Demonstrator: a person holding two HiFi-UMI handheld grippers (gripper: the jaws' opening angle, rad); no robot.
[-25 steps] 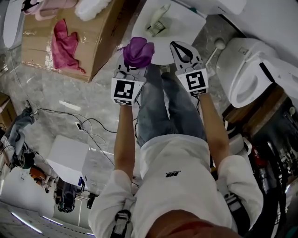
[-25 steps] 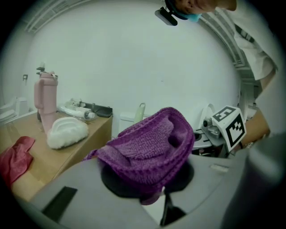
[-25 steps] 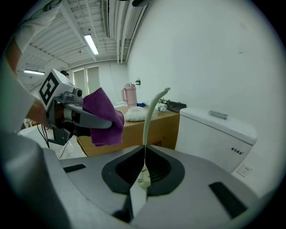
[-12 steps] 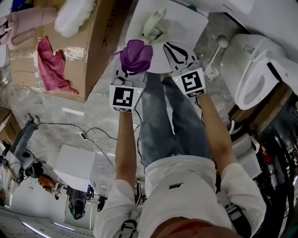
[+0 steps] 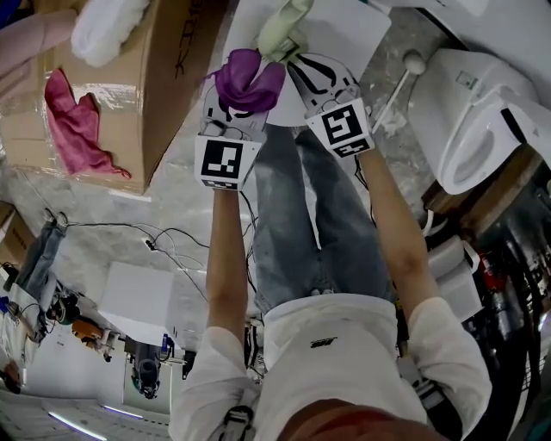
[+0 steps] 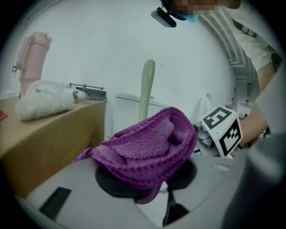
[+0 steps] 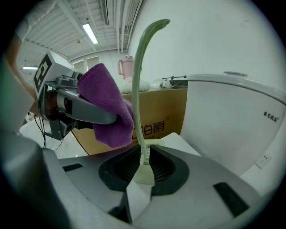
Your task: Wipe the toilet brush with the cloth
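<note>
- Grey stone floor [image 5: 172,189] lies below, with a white toilet [image 5: 482,112] on one side and a brown cardboard box [image 5: 164,86] on the other.
- On the box lie a pink rag [image 5: 73,121] and a white fluffy thing [image 5: 103,30]. A tall pink cup [image 6: 29,58] stands there too.
- Thin black wires [image 5: 164,237] curl on the floor beside the person's legs in blue jeans [image 5: 301,215].
- The toilet brush [image 5: 282,26] is pale green. It stands upright on a flat white board [image 5: 353,30] on the floor, between the box and the toilet.
- The right gripper [image 7: 143,167] has its jaws narrow. The thin neck of the brush, low down near its foot, is between them. The dark pads look pressed to it on both sides.
- From there the long stalk of the brush goes up and bends over at the top.
- The left gripper [image 6: 147,179] has just been opening its jaws, and they stand partly apart. The purple cloth [image 6: 147,147] sits bunched between them and on top of them, with one corner hanging down into the gap. The pads do not look like they squeeze it.
- The cloth is just beside the brush stalk, on its left in the right gripper view. I cannot tell if the two touch.
- The two grippers are side by side and both point at the brush. Each one has a black and white marker cube, the left one [image 5: 225,161] and the right one [image 5: 346,129], close to the person's hands.
</note>
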